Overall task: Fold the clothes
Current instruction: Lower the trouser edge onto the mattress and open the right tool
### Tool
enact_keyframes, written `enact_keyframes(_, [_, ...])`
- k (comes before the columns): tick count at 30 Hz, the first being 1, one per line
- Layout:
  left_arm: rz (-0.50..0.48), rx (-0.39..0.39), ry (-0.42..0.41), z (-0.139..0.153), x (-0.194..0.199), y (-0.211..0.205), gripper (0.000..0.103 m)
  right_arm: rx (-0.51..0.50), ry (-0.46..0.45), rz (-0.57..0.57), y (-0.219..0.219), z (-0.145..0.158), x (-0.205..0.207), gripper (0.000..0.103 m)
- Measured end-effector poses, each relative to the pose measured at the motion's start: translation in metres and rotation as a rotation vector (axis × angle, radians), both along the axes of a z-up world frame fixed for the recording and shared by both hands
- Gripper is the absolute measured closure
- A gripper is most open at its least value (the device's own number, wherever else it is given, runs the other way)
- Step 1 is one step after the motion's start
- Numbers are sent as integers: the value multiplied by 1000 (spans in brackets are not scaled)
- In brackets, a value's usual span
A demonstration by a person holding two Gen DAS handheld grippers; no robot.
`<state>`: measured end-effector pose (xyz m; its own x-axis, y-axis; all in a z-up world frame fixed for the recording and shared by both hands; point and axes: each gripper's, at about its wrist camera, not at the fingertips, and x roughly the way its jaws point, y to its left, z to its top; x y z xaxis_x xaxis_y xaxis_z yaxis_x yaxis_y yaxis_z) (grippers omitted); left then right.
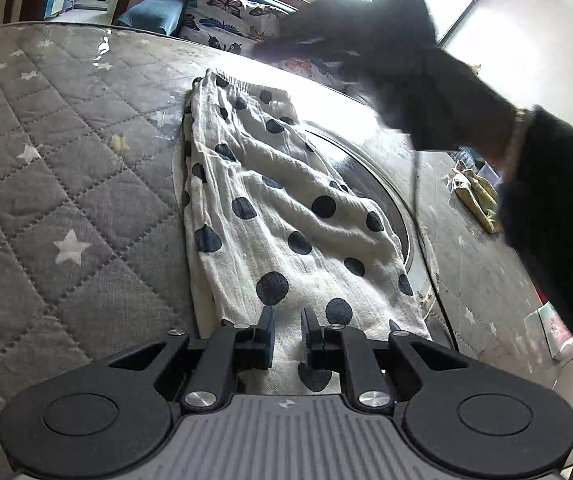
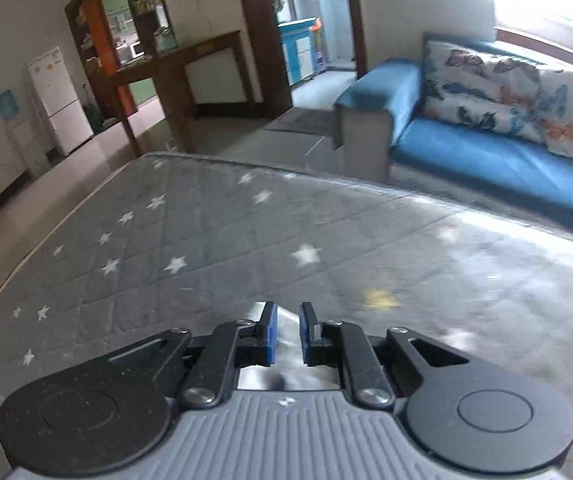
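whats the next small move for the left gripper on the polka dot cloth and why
Probably ease the left gripper down and close on the near edge of the polka dot cloth: its jaws stand slightly apart over that hem, gripping nothing, and the cloth lies spread lengthwise on the star mat, not yet folded.

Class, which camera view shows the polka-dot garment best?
The left wrist view: the polka-dot garment lies spread across the quilted mattress. The right wrist view shows only a blurred pale scrap between its fingers.

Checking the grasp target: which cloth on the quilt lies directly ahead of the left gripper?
The white polka-dot garment, its near edge lying between the left gripper fingers. The yellowish crumpled cloth sits far off to the right, beyond the person's dark sleeve.
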<state>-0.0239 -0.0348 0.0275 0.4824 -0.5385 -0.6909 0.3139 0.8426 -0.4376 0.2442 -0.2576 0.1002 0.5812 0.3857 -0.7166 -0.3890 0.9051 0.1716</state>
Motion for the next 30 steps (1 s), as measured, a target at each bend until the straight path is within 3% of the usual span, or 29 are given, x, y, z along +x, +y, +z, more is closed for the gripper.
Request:
enact_keyframes(4, [0, 3, -26, 6, 3, -1, 80, -57, 32, -40, -34, -4, -9, 87])
enact_keyframes(10, [-7, 26, -16, 4, 9, -6, 80, -13, 84, -54, -45, -32, -7, 87])
enact_keyframes(16, [-5, 32, -9, 2, 11, -7, 80, 2, 67, -82, -41, -49, 5, 90])
enact_keyframes(23, [-13, 36, -12, 1, 9, -8, 80, 48, -38, -57, -40, -32, 10, 95])
enact_keyframes(27, [-13, 35, -14, 0, 7, -8, 80, -38, -4, -79, -36, -51, 27, 94])
enact_keyframes(30, [-6, 21, -7, 0, 7, -6, 80, -11, -1, -83, -39, -50, 27, 90])
